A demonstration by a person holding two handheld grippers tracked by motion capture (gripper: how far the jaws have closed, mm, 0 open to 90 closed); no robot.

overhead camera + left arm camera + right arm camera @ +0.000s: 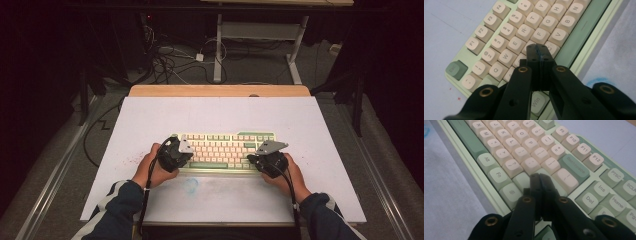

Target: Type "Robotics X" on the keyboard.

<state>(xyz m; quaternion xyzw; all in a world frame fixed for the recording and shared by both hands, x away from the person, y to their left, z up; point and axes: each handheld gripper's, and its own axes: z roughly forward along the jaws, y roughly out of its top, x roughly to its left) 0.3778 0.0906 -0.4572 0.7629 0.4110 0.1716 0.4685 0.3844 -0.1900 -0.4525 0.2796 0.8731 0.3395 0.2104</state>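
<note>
A pale green keyboard with cream and green keys lies on the white table, long side towards me. My left gripper hovers over its left end. In the left gripper view the keyboard runs under the left gripper, whose jaws are pressed together with nothing between them, tips over the keys near D and C. My right gripper is at the keyboard's right end. In the right gripper view the right gripper is shut and empty, tips over the green key right of the cream keys on the keyboard.
The white table top has a wooden strip along its far edge. A faint blue mark lies on the board just in front of the keyboard. Cables and a desk frame stand on the floor beyond.
</note>
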